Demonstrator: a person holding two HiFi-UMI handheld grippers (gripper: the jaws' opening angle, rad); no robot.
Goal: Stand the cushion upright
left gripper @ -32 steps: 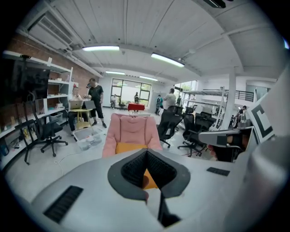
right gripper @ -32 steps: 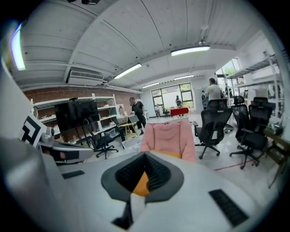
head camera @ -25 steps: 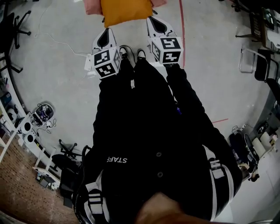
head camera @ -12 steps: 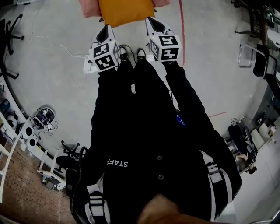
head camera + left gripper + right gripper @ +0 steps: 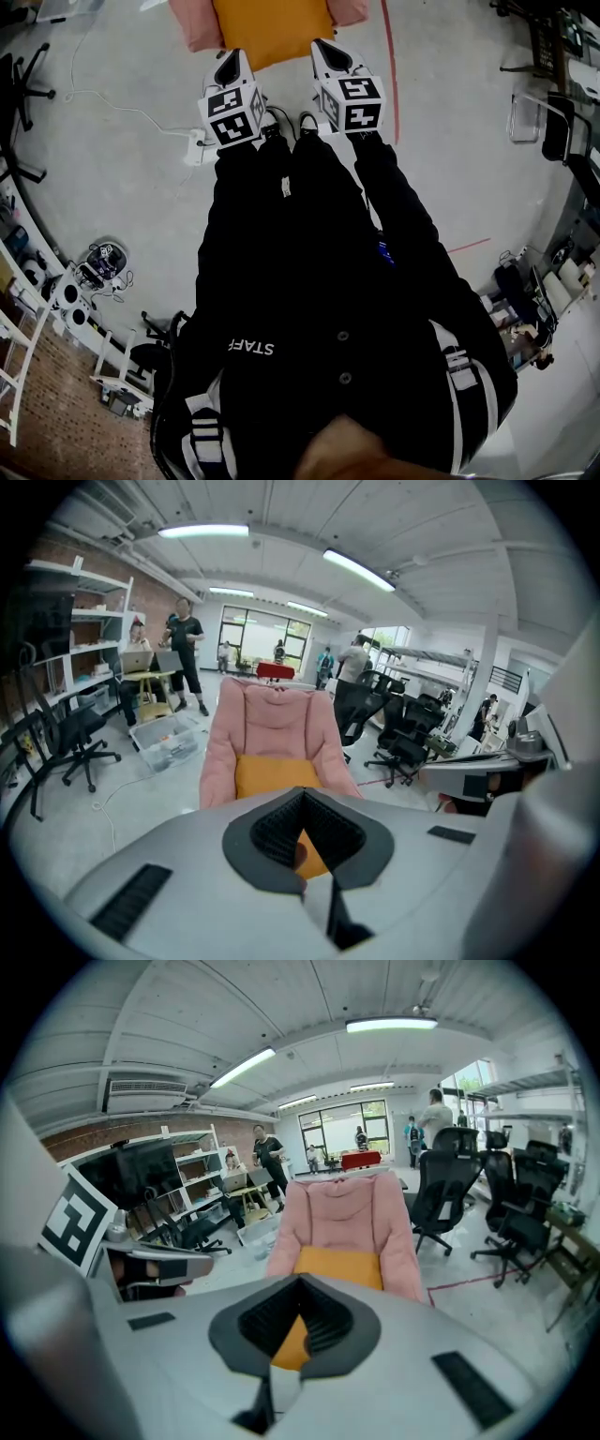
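Two sets of jaws are clenched on nothing: the left gripper and the right gripper, near the orange cushion. It lies flat on the seat of the pink chair. A clear box left of the chair holds things too small to tell.

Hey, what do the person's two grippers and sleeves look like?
Both the left gripper and right gripper are white tapered shells with black ribbed pads, each carrying a white cube with black square markers. The person wears black sleeves.
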